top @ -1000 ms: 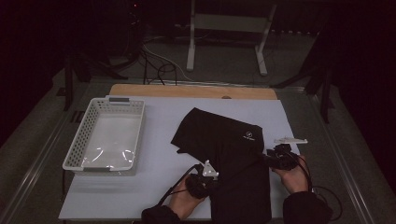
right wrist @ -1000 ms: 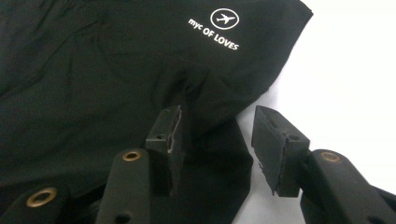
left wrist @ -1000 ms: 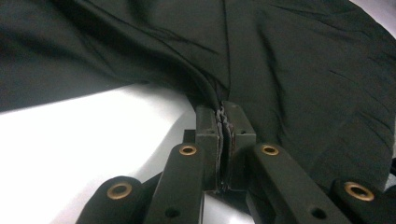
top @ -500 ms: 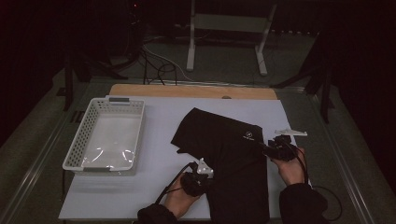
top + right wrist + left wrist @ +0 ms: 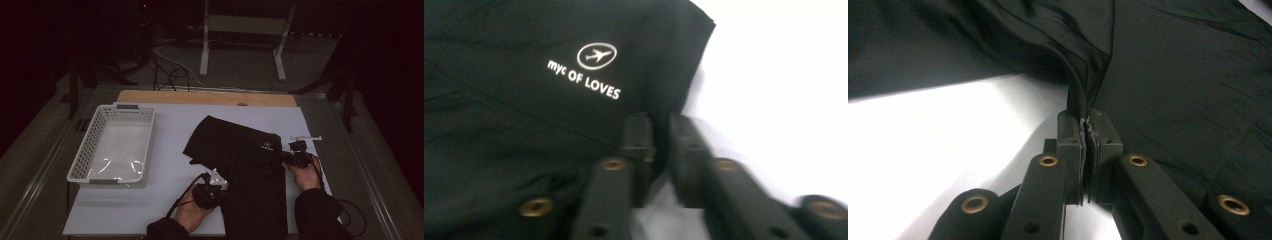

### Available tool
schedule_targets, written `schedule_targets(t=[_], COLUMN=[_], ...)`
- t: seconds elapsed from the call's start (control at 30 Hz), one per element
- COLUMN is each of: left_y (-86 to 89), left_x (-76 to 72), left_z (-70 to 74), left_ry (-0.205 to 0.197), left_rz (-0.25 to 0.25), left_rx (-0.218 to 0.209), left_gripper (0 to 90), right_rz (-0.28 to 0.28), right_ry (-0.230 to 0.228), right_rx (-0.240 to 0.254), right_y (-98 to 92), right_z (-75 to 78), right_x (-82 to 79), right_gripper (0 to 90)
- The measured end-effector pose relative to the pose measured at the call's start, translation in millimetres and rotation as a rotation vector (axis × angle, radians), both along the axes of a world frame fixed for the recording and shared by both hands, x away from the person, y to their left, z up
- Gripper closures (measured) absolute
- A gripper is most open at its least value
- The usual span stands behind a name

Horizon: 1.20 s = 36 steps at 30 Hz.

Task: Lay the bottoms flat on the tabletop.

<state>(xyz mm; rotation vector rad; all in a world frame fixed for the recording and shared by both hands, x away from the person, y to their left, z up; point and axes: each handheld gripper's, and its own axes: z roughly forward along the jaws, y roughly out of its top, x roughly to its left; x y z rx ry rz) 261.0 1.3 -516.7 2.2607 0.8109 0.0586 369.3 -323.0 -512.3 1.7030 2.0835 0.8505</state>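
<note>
A black garment (image 5: 240,165) with a small white logo (image 5: 586,75) lies spread on the white table cover (image 5: 170,125). My left gripper (image 5: 220,187) is at the garment's left edge. In the left gripper view it (image 5: 1087,125) is shut on a bunched fold of the black cloth (image 5: 1173,75), which pulls taut from the jaws. My right gripper (image 5: 285,159) is at the garment's right edge, just below the logo. Its jaws (image 5: 659,132) have just been closing and stand nearly together with the cloth's edge (image 5: 524,110) between them, though this view is blurred.
A white perforated basket (image 5: 80,170) stands on the left of the table. A thin white piece (image 5: 305,137) lies near the right gripper. A wooden strip (image 5: 205,97) marks the table's far edge, with a metal stand (image 5: 205,45) and cables on the floor beyond.
My right hand has moved away from the person along the garment's right edge, toward the logo. The left hand and its hold on the cloth have stayed the same.
</note>
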Motion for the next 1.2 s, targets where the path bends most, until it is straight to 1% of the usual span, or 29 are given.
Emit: schedule_targets(t=[0.03, 0.1, 0.13, 0.17, 0.2, 0.3, 0.47, 0.57, 0.63, 0.67, 0.7, 0.77, 0.83, 0.9, 0.97, 1.03, 1.1, 1.13, 1.2], left_y=[-0.4, -0.5, -0.9, -1.3, -1.9, -5.6, -15.5, -21.7, -22.9, -22.4, -21.3, -16.9, -11.4, -6.8, -1.7, 2.9, 7.3, 9.1, 12.9], left_x=[0.0, 0.0, 0.2, 0.3, 0.4, -0.8, -4.0, -6.4, -7.4, -7.4, -7.2, -5.9, -3.6, -1.2, 0.1, 1.5, 2.8, 3.3, 4.9], left_z=[-0.3, -0.2, -0.3, -0.4, -0.3, -0.3, -0.4, -0.7, -0.3, -0.1, 0.3, 2.2, 4.7, 6.3, 8.1, 10.3, 13.2, 14.6, 17.5], left_ry=[0.0, 0.002, 0.003, 0.003, 0.005, 0.003, 0.003, -0.001, -0.008, -0.012, -0.017, -0.025, -0.03, -0.031, -0.052, -0.063, -0.077, -0.079, -0.088], left_rz=[0.003, 0.003, 0.002, 0.001, -0.002, -0.012, -0.039, -0.058, -0.066, -0.063, -0.057, -0.037, -0.01, 0.013, 0.036, 0.057, 0.077, 0.089, 0.109], left_rx=[-0.005, -0.005, -0.005, -0.006, -0.005, -0.007, -0.012, -0.016, -0.014, -0.015, -0.016, -0.031, -0.043, -0.057, -0.062, -0.076, -0.094, -0.107, -0.117], left_gripper=[86.6, 86.6, 86.6, 86.6, 86.6, 86.7, 86.7, 86.3, 83.1, 78.6, 74.1, 64.9, 55.4, 46.5, 37.5, 31.6, 26.6, 24.8, 20.1], right_rz=[-0.006, -0.007, -0.006, -0.016, -0.019, -0.03, -0.054, -0.067, -0.067, -0.065, -0.059, -0.045, -0.027, -0.007, 0.004, 0.021, 0.035, 0.043, 0.058], right_ry=[-0.005, 0.003, -0.001, -0.01, -0.013, -0.017, -0.036, -0.039, -0.038, -0.041, -0.043, -0.053, -0.067, -0.079, -0.097, -0.105, -0.114, -0.12, -0.135], right_rx=[-0.009, -0.011, -0.021, -0.046, -0.06, -0.082, -0.107, -0.116, -0.113, -0.11, -0.1, -0.071, -0.039, -0.004, 0.016, 0.023, 0.04, 0.044, 0.042], right_y=[-0.1, -0.1, 0.3, 0.6, 0.6, -0.9, -4.3, -6.7, -7.3, -7.2, -7.1, -6.1, -6.6, -6.1, -4.6, -2.8, -0.2, 1.2, 4.5], right_z=[0.2, 0.6, 1.3, 2.7, 3.1, 2.6, 3.2, 3.3, 3.7, 4.5, 5.7, 9.7, 14.1, 19.1, 23.4, 26.4, 28.1, 28.6, 29.0], right_x=[1.0, 2.4, 4.0, 7.1, 9.0, 14.7, 19.9, 22.4, 22.3, 21.3, 19.8, 15.3, 10.1, 3.8, -3.3, -10.5, -18.5, -22.6, -30.3], right_gripper=[84.7, 85.8, 86.7, 87.6, 87.6, 88.0, 88.4, 88.3, 86.9, 82.0, 72.7, 59.0, 50.6, 44.8, 39.2, 33.6, 30.2, 28.5, 26.9])
